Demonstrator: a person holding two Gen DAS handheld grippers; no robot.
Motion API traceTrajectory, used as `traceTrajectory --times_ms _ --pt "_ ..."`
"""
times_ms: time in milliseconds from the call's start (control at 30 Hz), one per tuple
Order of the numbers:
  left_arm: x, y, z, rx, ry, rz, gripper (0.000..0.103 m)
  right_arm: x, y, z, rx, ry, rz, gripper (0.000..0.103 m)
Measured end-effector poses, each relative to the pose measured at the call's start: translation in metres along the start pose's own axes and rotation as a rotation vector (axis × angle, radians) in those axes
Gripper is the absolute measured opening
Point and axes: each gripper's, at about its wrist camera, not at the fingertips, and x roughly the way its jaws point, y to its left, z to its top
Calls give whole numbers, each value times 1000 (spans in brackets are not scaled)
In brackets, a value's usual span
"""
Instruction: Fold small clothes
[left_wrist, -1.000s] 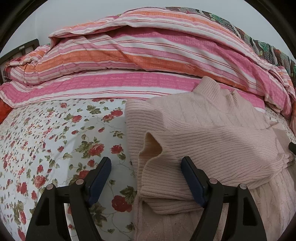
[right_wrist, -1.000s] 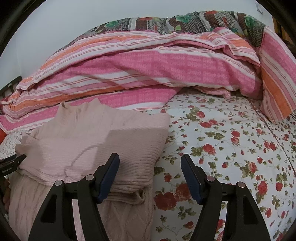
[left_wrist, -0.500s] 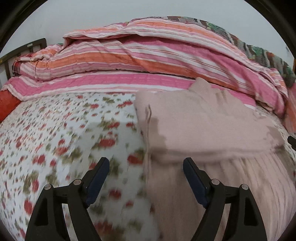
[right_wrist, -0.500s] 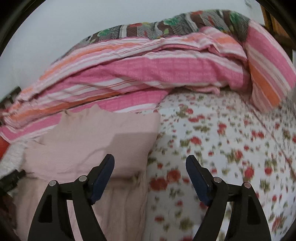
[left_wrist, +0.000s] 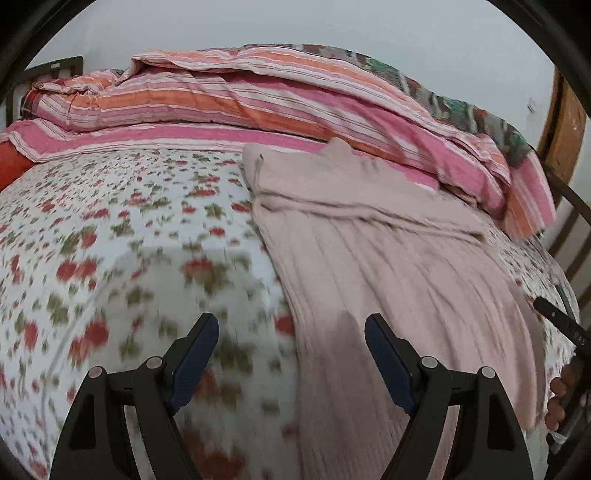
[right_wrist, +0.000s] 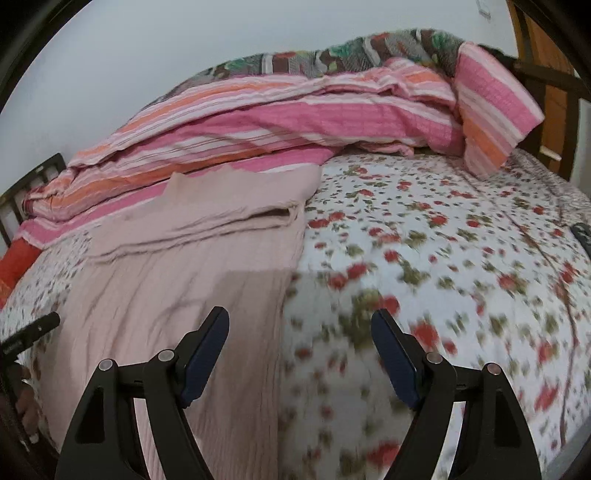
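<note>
A pale pink knit sweater (left_wrist: 388, 258) lies flat on the floral bedsheet (left_wrist: 110, 240), its sleeves folded across the upper body near the collar. My left gripper (left_wrist: 291, 332) hangs open over the sweater's left edge near the hem, nothing between its fingers. In the right wrist view the same sweater (right_wrist: 184, 266) fills the left half. There my right gripper (right_wrist: 299, 328) stands open above the sweater's right edge, also empty. The tip of the right gripper (left_wrist: 561, 325) and a hand show at the left wrist view's right rim.
A rolled pink and orange striped quilt (left_wrist: 258, 99) lies along the far side of the bed, with a patterned blanket (right_wrist: 332, 55) behind it. A wooden headboard (left_wrist: 565, 125) stands at the right. A dark remote (right_wrist: 583, 236) lies on the floral sheet (right_wrist: 443, 240) at the right.
Both grippers have pulled back from the folded sleeves toward the sweater's hem, so more of the lower body shows. The sweater lies still. The right jaws opened a little wider.
</note>
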Motion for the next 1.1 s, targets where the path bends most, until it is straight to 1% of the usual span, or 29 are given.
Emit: traceTrajectory --times_ms 67,100,133,200,267,367,400,467,500,567,600,633,667,700,733,767,867,900,967,1100 --pt "-9 1 -13 -21 17 -36 79 -12 1 -9 -10 -6 18 77" --pt "-15 2 -22 -37 23 -60 79 -20 1 -14 -16 2 45 71" --pt "-18 2 -29 -42 24 -65 79 -25 2 -18 -21 12 69 66" --pt "-28 -1 -46 -18 17 -75 79 -35 2 -30 -32 27 109 65" --pt "-36 -3 -57 -10 4 -76 79 -43 6 -42 -58 30 122 65" --pt "-40 -4 -68 -47 9 -103 74 -43 9 -59 -78 53 131 65" --pt "-40 -5 -70 -54 12 -104 73 -41 10 -63 -76 68 141 65" --pt "-39 -8 -72 -72 3 -88 69 -35 14 -69 -69 86 132 62" --pt "-37 -10 -73 -80 3 -91 63 -32 15 -72 -65 88 126 59" --pt "-36 -14 -73 -81 -1 -63 53 -28 19 -74 -58 83 111 51" --pt "-36 -16 -72 -82 -8 -52 42 -27 20 -74 -56 80 112 43" --pt "-36 -16 -71 -86 -10 -57 31 -27 22 -74 -55 79 118 32" --pt "-37 -15 -70 -93 -12 -69 25 -27 22 -73 -56 79 130 26" --pt "-40 -13 -68 -104 -24 -103 8 -27 23 -73 -59 81 142 13" --pt "-42 -11 -67 -113 -37 -130 7 -29 23 -73 -62 82 149 8" --pt "-46 -8 -66 -123 -52 -141 7 -33 20 -72 -57 73 161 6" --pt "-56 8 -64 -183 -87 -165 7 -47 5 -67 -19 11 161 5" --pt "-58 14 -65 -201 -87 -169 7 -50 -3 -65 4 5 168 5" --pt "-55 18 -67 -209 -70 -171 7 -48 -11 -65 32 16 167 5" --pt "-45 15 -71 -203 -20 -171 8 -42 -8 -70 9 42 147 5"
